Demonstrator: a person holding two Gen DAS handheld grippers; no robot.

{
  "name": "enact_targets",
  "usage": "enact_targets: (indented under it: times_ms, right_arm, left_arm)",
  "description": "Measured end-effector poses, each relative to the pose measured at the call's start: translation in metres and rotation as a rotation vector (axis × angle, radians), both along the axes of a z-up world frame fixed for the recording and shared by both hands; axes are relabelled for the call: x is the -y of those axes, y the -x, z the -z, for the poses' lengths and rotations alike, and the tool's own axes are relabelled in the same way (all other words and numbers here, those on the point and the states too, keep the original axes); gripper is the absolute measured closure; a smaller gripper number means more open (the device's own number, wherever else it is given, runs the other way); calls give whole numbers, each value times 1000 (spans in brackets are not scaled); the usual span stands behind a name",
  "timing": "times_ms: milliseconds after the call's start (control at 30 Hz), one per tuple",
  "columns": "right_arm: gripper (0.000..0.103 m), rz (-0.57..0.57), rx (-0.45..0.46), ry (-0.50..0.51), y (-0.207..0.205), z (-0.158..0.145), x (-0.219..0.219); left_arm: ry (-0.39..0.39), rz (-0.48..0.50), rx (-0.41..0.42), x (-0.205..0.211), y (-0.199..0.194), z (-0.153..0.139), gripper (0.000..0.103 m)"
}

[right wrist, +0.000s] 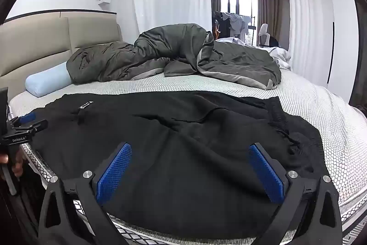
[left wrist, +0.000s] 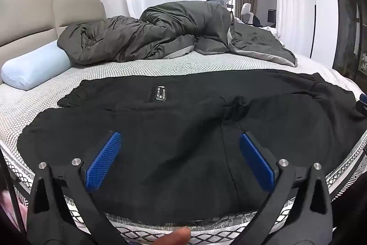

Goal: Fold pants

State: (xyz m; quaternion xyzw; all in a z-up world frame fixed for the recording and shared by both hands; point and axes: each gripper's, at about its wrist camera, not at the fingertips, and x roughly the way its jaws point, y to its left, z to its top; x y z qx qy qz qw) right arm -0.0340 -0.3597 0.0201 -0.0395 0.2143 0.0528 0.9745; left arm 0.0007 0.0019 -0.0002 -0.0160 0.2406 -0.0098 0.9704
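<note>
Black pants [left wrist: 183, 121] lie spread flat across the near part of the mattress, with a small label patch [left wrist: 161, 92] on the far side. They also show in the right wrist view [right wrist: 179, 141], the elastic waistband [right wrist: 278, 116] at the right. My left gripper [left wrist: 180, 141] is open and empty, its blue pads [left wrist: 103, 160] above the near edge of the pants. My right gripper [right wrist: 190, 153] is open and empty above the pants near the waist end. The left gripper also shows at the left edge of the right wrist view [right wrist: 27, 123].
The mattress [left wrist: 20, 105] has a honeycomb cover and a patterned near side. A grey duvet [left wrist: 160, 36] is bunched at the far side, a light blue pillow [left wrist: 34, 68] at the far left by the beige headboard [left wrist: 27, 15]. White curtains hang behind.
</note>
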Motion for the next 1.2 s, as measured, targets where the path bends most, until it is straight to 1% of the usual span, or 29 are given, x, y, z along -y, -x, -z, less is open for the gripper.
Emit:
enact_targets:
  times_ms: [133, 200, 333, 433, 1200]
  right_arm:
    - [0, -4, -19, 27, -2, 1, -4]
    - [0, -5, -13, 35, -2, 0, -6]
    - [0, -2, -11, 38, -3, 5, -9]
    - [0, -2, -7, 38, 1, 1, -9]
    - [0, -4, -14, 40, 1, 1, -8]
  left_arm:
    - [-7, 1, 0, -2, -2, 0, 1]
    - [-6, 5, 3, -4, -3, 0, 1]
    - [-7, 1, 5, 1, 0, 2, 1]
    - [-14, 2, 4, 3, 0, 3, 1]
    - [-26, 5, 5, 7, 0, 2, 1]
